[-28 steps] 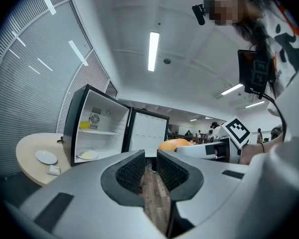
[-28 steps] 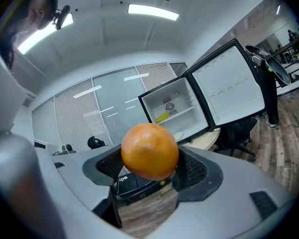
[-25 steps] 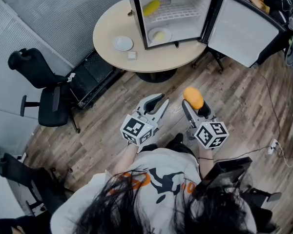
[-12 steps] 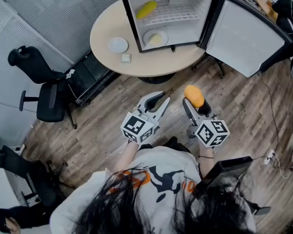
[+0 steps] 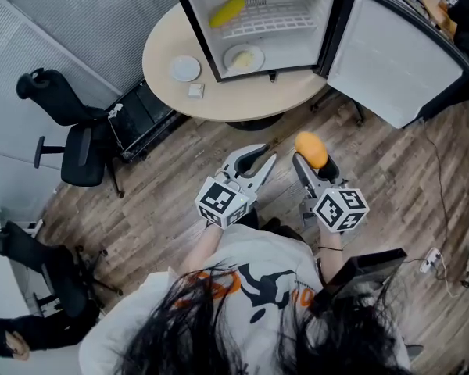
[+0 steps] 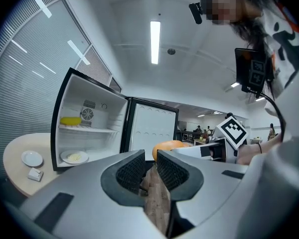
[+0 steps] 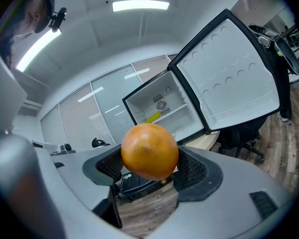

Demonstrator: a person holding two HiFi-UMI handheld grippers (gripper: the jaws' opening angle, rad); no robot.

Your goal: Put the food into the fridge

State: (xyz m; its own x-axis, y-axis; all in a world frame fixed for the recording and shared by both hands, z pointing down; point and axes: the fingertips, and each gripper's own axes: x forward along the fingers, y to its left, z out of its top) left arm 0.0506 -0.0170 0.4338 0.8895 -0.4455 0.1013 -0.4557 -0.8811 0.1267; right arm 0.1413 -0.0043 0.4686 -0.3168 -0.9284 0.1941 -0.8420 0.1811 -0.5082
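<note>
A small fridge (image 5: 195,30) stands open on a round table (image 5: 219,104), its door (image 5: 387,53) swung out to the right. A yellow food item (image 5: 227,10) lies on its shelf and a plate of pale food (image 5: 243,57) sits on its floor. My right gripper (image 5: 313,156) is shut on an orange fruit (image 5: 310,148), which fills the jaws in the right gripper view (image 7: 149,151). My left gripper (image 5: 259,161) hangs beside it over the wooden floor, its jaws nearly together with nothing between them (image 6: 150,166). Both grippers are short of the table.
A white plate (image 5: 185,68) and a small white box (image 5: 195,91) lie on the table left of the fridge. Black office chairs (image 5: 70,139) stand at the left, another chair base (image 5: 340,100) under the door. A cable (image 5: 434,186) runs across the floor at right.
The fridge and table have slid a little left and up in the head view. Both grippers hold the same pose, the orange fruit still in the right one.
</note>
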